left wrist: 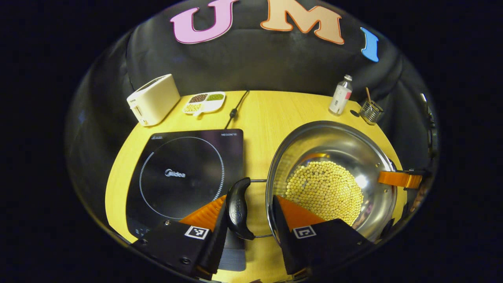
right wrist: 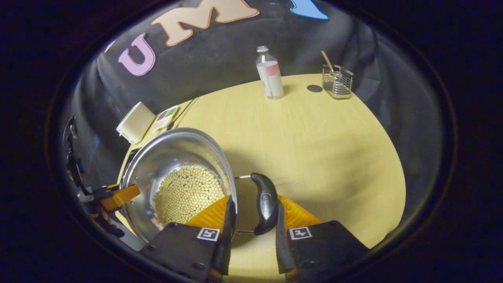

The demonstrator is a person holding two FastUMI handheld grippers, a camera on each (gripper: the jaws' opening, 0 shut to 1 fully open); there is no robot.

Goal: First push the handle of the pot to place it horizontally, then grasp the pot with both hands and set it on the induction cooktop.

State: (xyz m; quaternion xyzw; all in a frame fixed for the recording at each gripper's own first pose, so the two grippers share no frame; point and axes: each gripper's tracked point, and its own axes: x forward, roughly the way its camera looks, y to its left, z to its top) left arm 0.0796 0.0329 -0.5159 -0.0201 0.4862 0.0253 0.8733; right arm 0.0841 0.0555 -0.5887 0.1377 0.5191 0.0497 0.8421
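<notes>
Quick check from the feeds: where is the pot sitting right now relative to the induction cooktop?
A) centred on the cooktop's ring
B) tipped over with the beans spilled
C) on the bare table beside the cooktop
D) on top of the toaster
C: in the left gripper view the pot stands upright on the yellow table, to the side of the cooktop, whose ring is bare; the beans are inside the pot.

Left gripper (left wrist: 251, 210) low, fingers spread apart — one either side of a handle. Right gripper (right wrist: 253, 214) likewise parted — fingers straddling, pointing forward.
</notes>
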